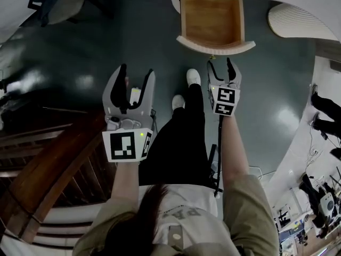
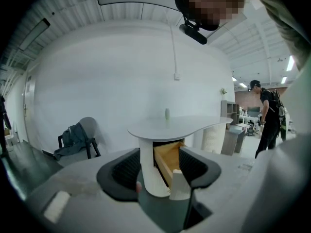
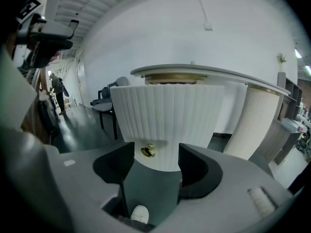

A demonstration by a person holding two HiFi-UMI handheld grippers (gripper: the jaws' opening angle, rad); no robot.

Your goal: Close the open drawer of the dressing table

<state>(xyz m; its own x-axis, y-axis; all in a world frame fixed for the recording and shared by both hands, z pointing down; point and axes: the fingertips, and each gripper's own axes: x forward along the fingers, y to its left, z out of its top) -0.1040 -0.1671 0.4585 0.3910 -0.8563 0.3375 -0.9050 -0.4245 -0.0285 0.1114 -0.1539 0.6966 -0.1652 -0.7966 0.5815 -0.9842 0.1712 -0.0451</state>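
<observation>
Two grippers are ours, both with jaws wide and empty. Our right gripper (image 1: 220, 63) is just before the open drawer (image 1: 216, 47), facing its gold knob (image 3: 147, 151). Our left gripper (image 1: 137, 71) is farther back.

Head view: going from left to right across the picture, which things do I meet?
From the left: brown wooden frame → left gripper → white shoes → right gripper → ribbed white column. The open drawer is left out, because it overlaps the shoes and the right gripper.

Dim, floor glare, fisheye-warped edges
</observation>
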